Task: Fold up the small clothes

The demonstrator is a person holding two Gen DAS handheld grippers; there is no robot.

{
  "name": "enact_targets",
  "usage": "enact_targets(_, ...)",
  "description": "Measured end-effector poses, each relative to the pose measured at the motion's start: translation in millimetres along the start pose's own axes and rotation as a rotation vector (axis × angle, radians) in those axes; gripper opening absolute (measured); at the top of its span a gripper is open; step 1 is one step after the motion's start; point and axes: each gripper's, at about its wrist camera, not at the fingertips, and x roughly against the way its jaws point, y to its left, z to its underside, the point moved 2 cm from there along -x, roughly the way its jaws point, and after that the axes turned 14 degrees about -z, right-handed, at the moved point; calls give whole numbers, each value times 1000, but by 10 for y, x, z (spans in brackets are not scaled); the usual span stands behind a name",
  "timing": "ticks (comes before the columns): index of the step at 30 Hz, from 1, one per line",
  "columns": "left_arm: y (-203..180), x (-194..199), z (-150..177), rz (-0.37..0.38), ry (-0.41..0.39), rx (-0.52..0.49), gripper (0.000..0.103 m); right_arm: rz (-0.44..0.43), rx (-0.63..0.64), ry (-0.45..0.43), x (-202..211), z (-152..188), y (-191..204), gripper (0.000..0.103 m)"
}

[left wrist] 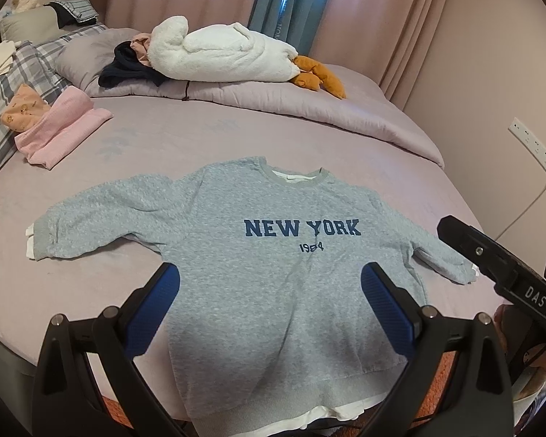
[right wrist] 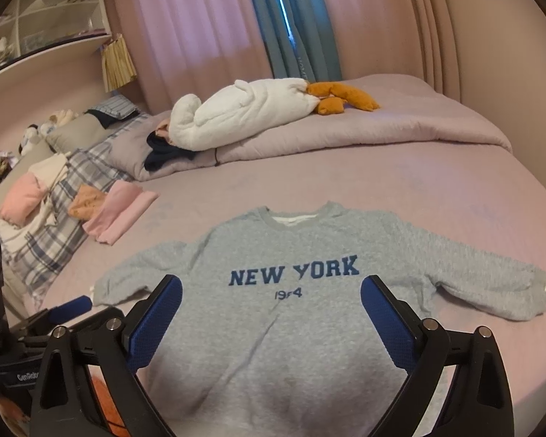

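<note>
Lying flat on the purple bed (left wrist: pixel 236 134), just ahead of and under both claws: a gray sweatshirt (left wrist: pixel 273 273) with sleeves spread out. Left claw (left wrist: pixel 271 284) wide apart, grabbing nothing. Right claw (right wrist: pixel 271 291) wide apart too, above the shirt's middle.

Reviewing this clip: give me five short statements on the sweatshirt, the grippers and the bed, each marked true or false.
1. The grey sweatshirt lies flat, print side up, both sleeves spread. True.
2. The left gripper is clamped on the hem. False: its jaws are open and hold nothing.
3. The right gripper is open above the sweatshirt. True.
4. A folded pink garment lies on the bed beyond the sweatshirt's sleeve. True.
5. The white plush toy lies on top of the sweatshirt. False: it rests on the folded quilt at the far side of the bed.
</note>
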Motion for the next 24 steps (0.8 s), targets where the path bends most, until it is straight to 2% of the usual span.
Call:
enact_targets(12, -11, -147, 35, 36, 46, 4, 100, 46, -31, -8, -6, -22, -87, 96)
enact_targets(14, -3, -179, 14, 43, 60, 4, 99, 54, -37, -5, -15, -16, -115, 86)
enact_targets(24, -86, -449, 83, 53, 150, 1, 96, 88, -128, -19, 0, -8, -465, 86)
